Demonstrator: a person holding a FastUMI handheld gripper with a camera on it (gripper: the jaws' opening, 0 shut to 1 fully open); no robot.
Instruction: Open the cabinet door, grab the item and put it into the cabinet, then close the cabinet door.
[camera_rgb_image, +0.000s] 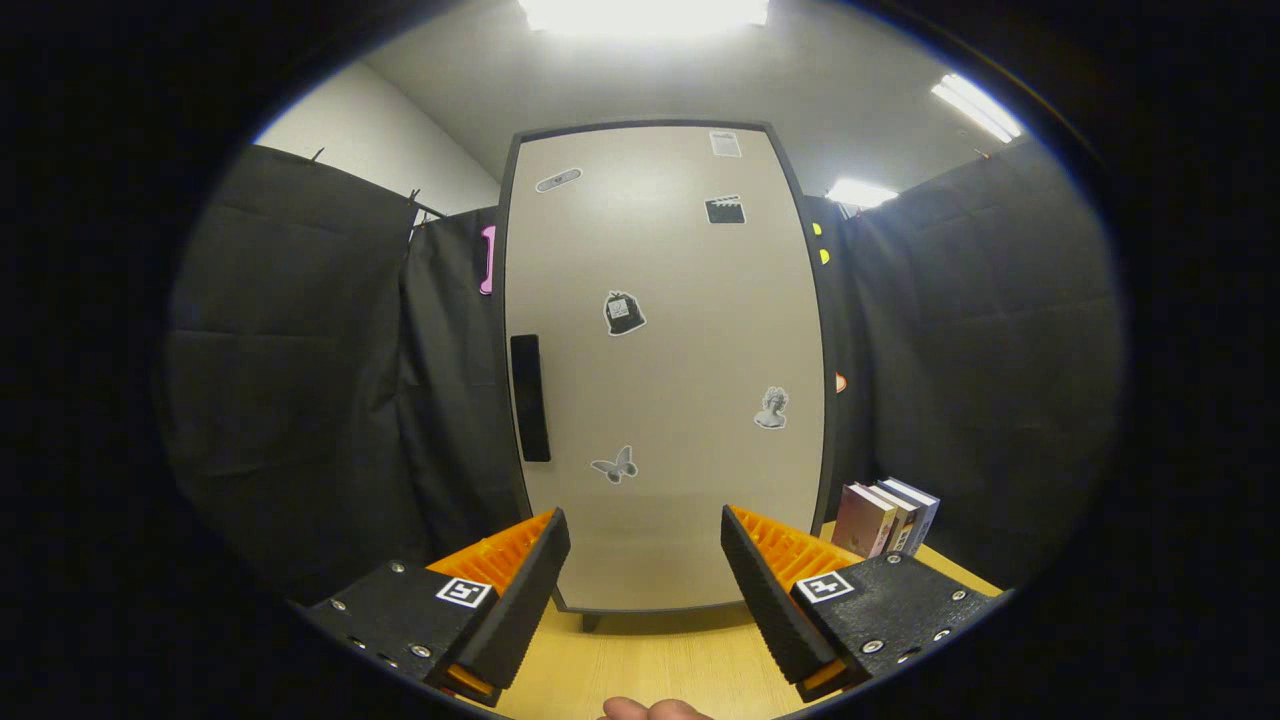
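Observation:
A tall beige cabinet (660, 370) with a dark frame stands straight ahead on the wooden table (650, 660). Its door is closed and carries several stickers. A dark vertical handle (530, 397) sits on the door's left side. My gripper (645, 580) is open with nothing between its fingers, a short way in front of the door's lower part. To the right of the cabinet, several books (888, 517) stand upright on the table, beyond my right finger.
Black cloth walls close in on both sides and behind the cabinet. A fingertip (650, 710) of the person's hand shows just below the fingers. The table runs forward to the cabinet's feet.

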